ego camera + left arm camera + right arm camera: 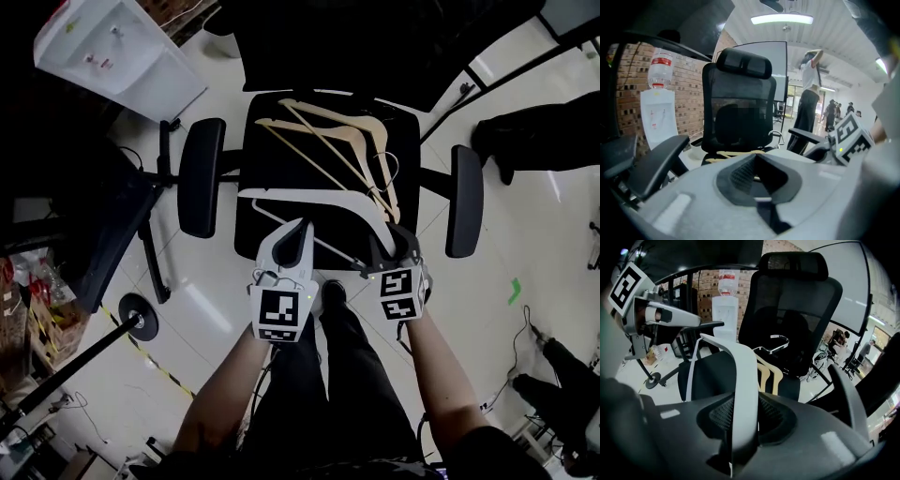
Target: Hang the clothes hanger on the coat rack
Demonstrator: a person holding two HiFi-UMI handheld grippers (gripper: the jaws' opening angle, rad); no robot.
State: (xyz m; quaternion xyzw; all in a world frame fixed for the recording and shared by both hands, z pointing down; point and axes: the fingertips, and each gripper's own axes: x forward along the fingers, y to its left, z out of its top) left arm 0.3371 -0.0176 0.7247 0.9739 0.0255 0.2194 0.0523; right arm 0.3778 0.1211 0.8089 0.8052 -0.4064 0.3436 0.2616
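Chair seat (277,169), hanger (319,194) in R tongs (746,420) (gripped)

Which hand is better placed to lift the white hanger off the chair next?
Right. The right tool is already clamped on the white hanger, whose arm rises between its jaws above the chair seat. The left tool sits alongside, and no firm grip shows there.

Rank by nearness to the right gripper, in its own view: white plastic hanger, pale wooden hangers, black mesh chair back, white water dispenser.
1. White plastic hanger: in the right gripper.
2. Pale wooden hangers: on the seat behind.
3. Black mesh chair back: beyond them.
4. White water dispenser: farthest, left.
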